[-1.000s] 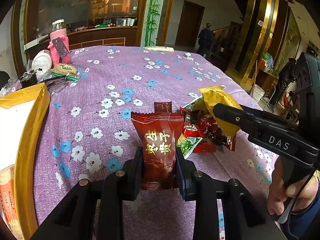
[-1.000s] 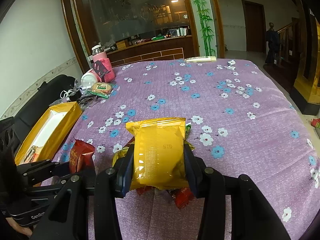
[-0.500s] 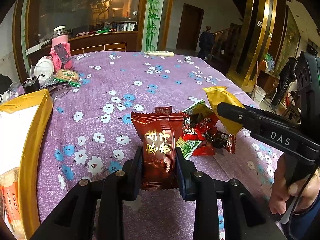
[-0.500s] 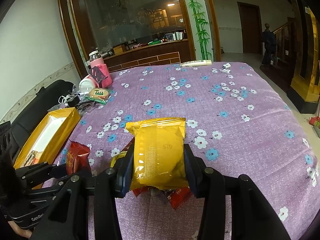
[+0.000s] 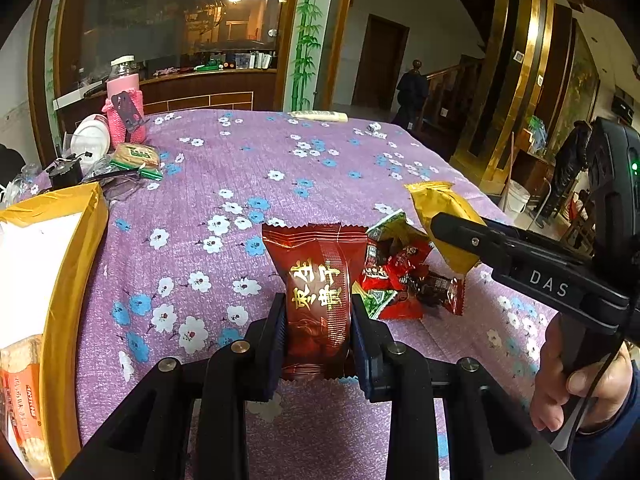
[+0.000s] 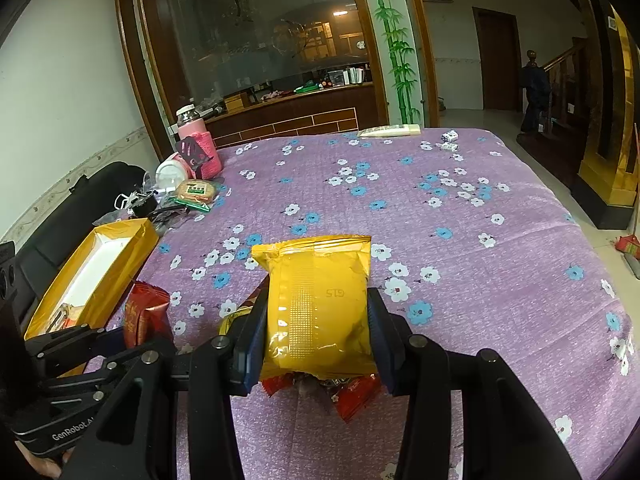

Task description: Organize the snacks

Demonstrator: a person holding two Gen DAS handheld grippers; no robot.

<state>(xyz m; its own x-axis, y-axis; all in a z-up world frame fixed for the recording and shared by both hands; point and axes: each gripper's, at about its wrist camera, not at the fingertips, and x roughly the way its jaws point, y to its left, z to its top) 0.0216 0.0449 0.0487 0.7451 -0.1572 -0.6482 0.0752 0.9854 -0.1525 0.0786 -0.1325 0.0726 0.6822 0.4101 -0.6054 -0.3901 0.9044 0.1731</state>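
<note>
Two snacks in hand, one per tool. Going left to right: my yellow box (image 5: 76, 248) sits open at about 9 o'clock on the purple flowered tablecloth (image 5: 248, 160), one orange biscuit pack (image 5: 22, 392) already lying in its near end, so I judge that's where the snacks are meant to go. My left gripper (image 5: 318, 332) pinches the dark red packet (image 5: 318, 280) by its lower half, pads pressed on both side edges, packet standing upright and clear of the cloth, gold lettering facing the camera. Holding it low keeps the top free for dropping it in.

Just to the right, about 2 o'clock from the red packet, the loose pile of red and green wrappers (image 5: 400, 276) lies on the cloth, unsorted.

Further right, my right gripper (image 6: 318, 330) clamps the yellow foil pack (image 6: 320, 300) across its width, upright, lifted right above that pile; red wrappers peek out under it. Both packs are off the table and well apart from each other.

Next move, my guess: swing both toward 9 o'clock. Risk: slick foil could slip out.
</note>
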